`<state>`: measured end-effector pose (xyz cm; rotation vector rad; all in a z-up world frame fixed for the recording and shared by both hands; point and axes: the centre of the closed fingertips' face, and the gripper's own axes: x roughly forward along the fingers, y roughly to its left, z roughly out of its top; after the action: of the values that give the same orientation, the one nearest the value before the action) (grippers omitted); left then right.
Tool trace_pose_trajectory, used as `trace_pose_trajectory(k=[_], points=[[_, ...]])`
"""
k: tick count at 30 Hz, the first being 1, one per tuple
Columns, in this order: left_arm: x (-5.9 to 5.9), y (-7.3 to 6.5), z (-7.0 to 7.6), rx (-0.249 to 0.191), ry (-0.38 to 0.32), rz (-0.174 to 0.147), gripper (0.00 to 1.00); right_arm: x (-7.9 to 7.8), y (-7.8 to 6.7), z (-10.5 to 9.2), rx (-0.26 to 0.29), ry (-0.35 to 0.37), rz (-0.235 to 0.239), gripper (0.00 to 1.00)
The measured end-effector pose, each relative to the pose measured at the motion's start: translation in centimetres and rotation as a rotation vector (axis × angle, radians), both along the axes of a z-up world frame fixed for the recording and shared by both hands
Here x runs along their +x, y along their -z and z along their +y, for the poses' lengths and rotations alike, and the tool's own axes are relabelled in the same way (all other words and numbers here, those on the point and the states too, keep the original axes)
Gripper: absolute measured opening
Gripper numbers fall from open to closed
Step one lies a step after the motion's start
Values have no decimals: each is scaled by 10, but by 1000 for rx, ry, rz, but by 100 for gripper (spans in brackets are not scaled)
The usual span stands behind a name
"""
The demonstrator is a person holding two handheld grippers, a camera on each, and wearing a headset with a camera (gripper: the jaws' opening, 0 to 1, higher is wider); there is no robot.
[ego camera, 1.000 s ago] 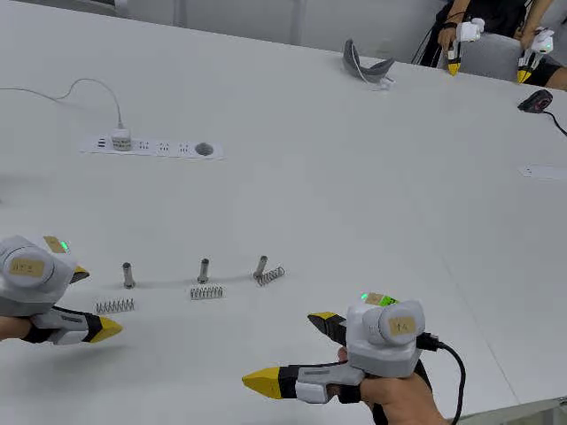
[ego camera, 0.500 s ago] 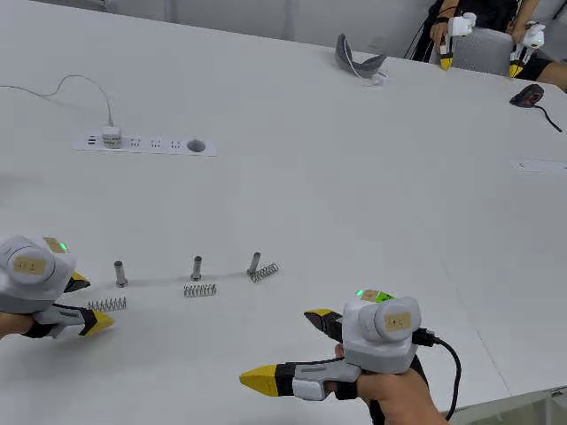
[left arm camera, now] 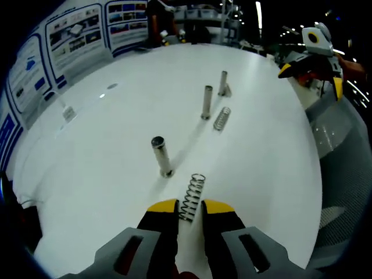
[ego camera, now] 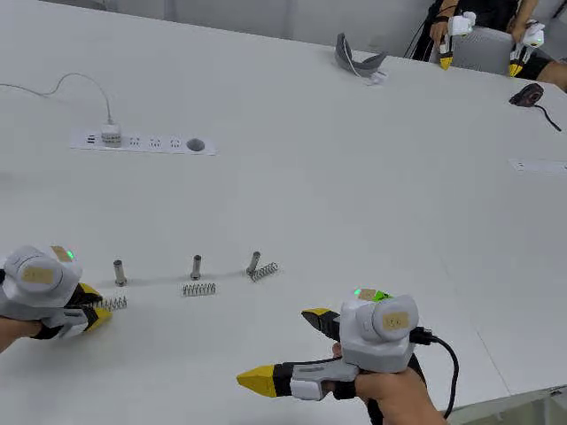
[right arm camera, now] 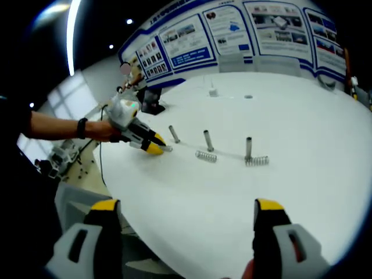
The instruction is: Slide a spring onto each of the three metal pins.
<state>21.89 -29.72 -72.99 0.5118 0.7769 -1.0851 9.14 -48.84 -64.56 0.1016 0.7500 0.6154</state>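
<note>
**White table (ego camera: 354,204): left spring reached**

The leftmost spring (left arm camera: 190,197) is seen lying flat just beside the left pin (left arm camera: 161,156). Its near end is now flanked by the narrowed jaws of the left gripper (left arm camera: 190,208), which were apart and short of it before. Whether it is pinched cannot be told. The right gripper (ego camera: 285,347) is held wide open, well apart.

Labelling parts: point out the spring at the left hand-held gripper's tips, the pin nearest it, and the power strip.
Spring (left arm camera: 192,195), left gripper view, middle coils.
Pin (left arm camera: 160,154), left gripper view, mid shaft.
Power strip (ego camera: 158,142), head view, top face.
</note>
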Motion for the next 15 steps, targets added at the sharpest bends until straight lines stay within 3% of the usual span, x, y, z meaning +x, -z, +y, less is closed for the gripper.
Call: trace_pose_trajectory(k=[8, 15], points=[[-8, -2, 0, -6, -9, 4, 10, -1, 0, -1, -1, -5, 1, 96], [-11, -13, 1, -43, -40, 6, 10, 1, -2, 2, 4, -11, -2, 96]])
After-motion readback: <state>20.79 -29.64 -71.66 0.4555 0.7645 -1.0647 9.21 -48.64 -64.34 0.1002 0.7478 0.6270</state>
